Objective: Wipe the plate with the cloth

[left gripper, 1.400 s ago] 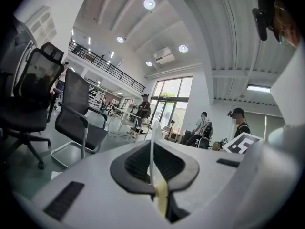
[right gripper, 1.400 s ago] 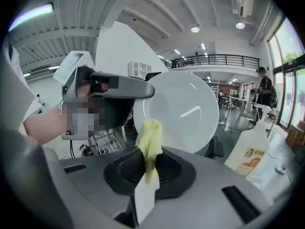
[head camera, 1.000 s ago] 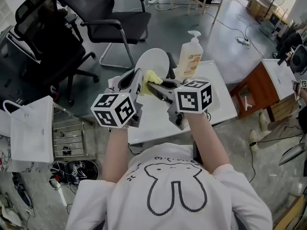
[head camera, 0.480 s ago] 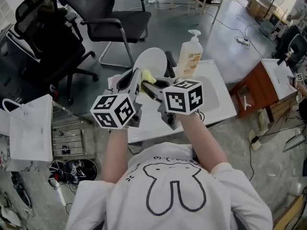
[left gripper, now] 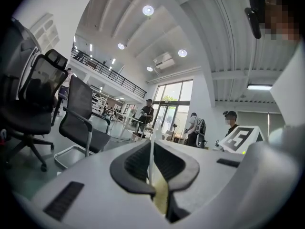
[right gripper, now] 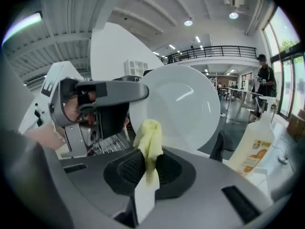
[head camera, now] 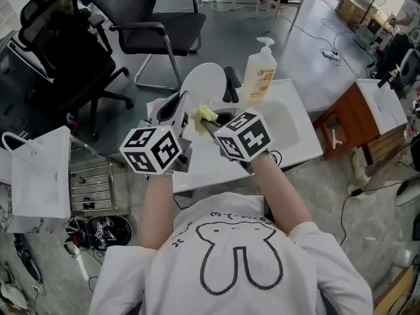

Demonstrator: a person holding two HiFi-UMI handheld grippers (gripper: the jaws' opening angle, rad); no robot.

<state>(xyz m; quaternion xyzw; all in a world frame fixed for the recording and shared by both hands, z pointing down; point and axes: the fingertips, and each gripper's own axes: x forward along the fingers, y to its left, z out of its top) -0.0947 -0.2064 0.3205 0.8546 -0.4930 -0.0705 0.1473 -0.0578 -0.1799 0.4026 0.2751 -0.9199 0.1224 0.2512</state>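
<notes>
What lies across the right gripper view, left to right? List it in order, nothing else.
left gripper → plate → soap bottle. The yellow cloth overlaps the plate, so it is left out.

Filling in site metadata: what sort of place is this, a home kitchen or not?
Probably an open workshop or lab hall, not a home kitchen: black office chairs, a power strip on the bare floor, and a mezzanine railing under a high ceiling.
</notes>
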